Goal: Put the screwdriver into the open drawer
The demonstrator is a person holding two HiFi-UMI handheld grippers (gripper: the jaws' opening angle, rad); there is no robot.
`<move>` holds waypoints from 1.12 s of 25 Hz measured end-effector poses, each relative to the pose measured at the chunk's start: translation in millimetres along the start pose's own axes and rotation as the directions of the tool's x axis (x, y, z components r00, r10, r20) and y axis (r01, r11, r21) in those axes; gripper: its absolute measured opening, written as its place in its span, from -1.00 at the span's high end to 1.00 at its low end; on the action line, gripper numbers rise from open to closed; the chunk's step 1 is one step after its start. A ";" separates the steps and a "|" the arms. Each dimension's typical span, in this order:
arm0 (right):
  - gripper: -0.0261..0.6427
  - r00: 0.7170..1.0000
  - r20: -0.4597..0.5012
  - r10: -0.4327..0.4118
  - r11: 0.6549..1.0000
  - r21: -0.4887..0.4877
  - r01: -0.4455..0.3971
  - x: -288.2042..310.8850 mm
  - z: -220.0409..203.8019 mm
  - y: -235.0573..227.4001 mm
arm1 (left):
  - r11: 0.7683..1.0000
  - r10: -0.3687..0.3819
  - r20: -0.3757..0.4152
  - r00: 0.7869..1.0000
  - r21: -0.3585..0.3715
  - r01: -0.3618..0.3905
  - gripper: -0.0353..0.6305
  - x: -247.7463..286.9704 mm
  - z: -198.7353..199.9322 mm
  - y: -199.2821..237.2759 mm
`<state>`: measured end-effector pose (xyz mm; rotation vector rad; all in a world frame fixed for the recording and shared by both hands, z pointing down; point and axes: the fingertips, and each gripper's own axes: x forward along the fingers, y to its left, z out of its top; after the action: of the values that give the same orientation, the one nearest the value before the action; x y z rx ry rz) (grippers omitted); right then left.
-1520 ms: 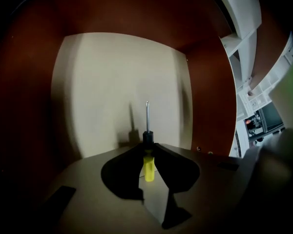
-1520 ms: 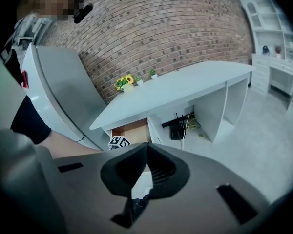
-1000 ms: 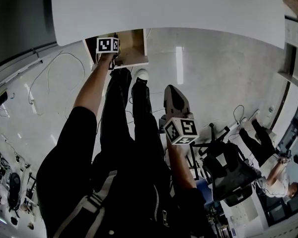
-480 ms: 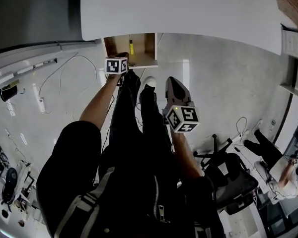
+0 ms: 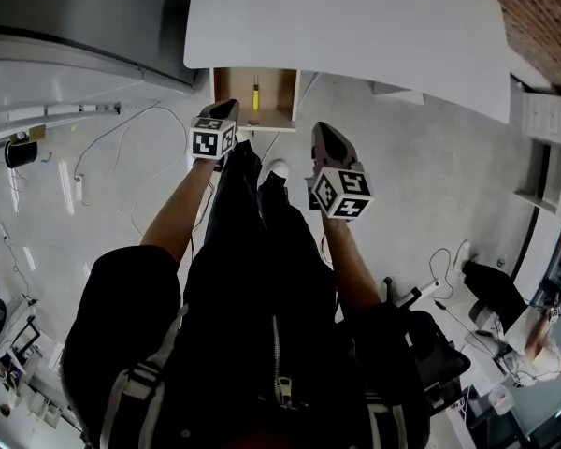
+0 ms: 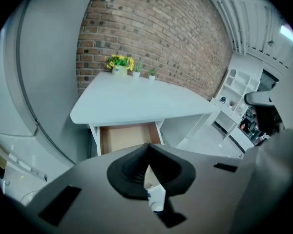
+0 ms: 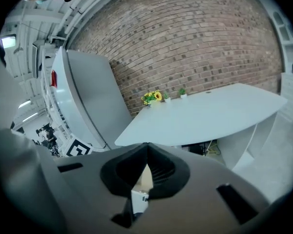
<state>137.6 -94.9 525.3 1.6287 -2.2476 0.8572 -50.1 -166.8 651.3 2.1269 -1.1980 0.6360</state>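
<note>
Head view: the left hand-held gripper (image 5: 221, 110) is held out just short of the open drawer (image 5: 230, 84), marker cube facing up. The screwdriver (image 5: 255, 94), yellow handle, lies inside the drawer, just ahead and slightly right of the left hand-held gripper's tips, not touching them. The right hand-held gripper (image 5: 320, 131) sits to the right of the left one, a bit further back from the drawer and apart from the screwdriver. The white tabletop (image 5: 355, 17) spans above the drawer, ahead of both. The person's black-clad legs and a white shoe (image 5: 277, 168) show between the two.

Left gripper view: the left hand-held gripper (image 6: 147, 147) has its jaws pressed together with nothing between them. The drawer (image 6: 124, 138) is straight ahead past the tips, pulled out under the tabletop (image 6: 136, 104). Yellow flowers (image 6: 119, 62) stand at the tabletop's far edge, with the brick wall (image 6: 161, 28) behind.

Right gripper view: the right hand-held gripper (image 7: 147, 147) also has its jaws pressed together and holds nothing. The tabletop (image 7: 210, 113) is ahead and to the right, with the flowers (image 7: 151, 97) and brick wall (image 7: 195, 38) beyond. A square marker (image 7: 78, 148) shows to the left of the jaws.
</note>
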 end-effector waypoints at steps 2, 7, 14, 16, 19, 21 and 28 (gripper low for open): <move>0.90 1.000 0.021 0.012 1.000 -0.023 -0.011 -2.0 14.3 -2.3 | 1.000 0.013 0.070 0.997 0.020 -0.014 0.82 -21.8 26.1 -6.5; 0.90 0.996 0.084 0.037 0.997 -0.066 -0.032 -6.7 52.1 -2.9 | 0.997 0.030 0.200 0.979 0.068 -0.045 0.82 -69.4 76.3 -19.9; 0.90 0.979 0.180 0.093 0.989 -0.129 -0.070 -13.2 109.7 -0.3 | 0.987 0.056 0.390 0.919 0.118 -0.111 0.82 -128.2 152.6 -37.2; 0.90 0.973 0.206 0.104 0.986 -0.147 -0.074 -17.7 124.2 2.7 | 0.984 0.054 0.436 0.898 0.131 -0.123 0.82 -145.3 169.8 -42.2; 0.90 0.961 0.248 0.120 0.981 -0.177 -0.076 -26.4 145.9 9.9 | 0.978 0.046 0.491 0.870 0.153 -0.139 0.82 -169.2 192.5 -48.9; 0.90 0.953 0.274 0.128 0.978 -0.197 -0.074 -33.7 157.0 14.3 | 0.975 0.042 0.519 0.854 0.164 -0.148 0.82 -182.4 202.4 -53.4; 0.90 0.936 0.322 0.143 0.969 -0.240 -0.065 -51.4 173.4 19.7 | 0.973 0.039 0.549 0.835 0.168 -0.157 0.82 -203.3 206.4 -63.9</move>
<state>162.6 -151.2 354.0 1.6630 -2.5682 0.3391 -68.2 -168.7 355.2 2.5355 -1.6080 0.1930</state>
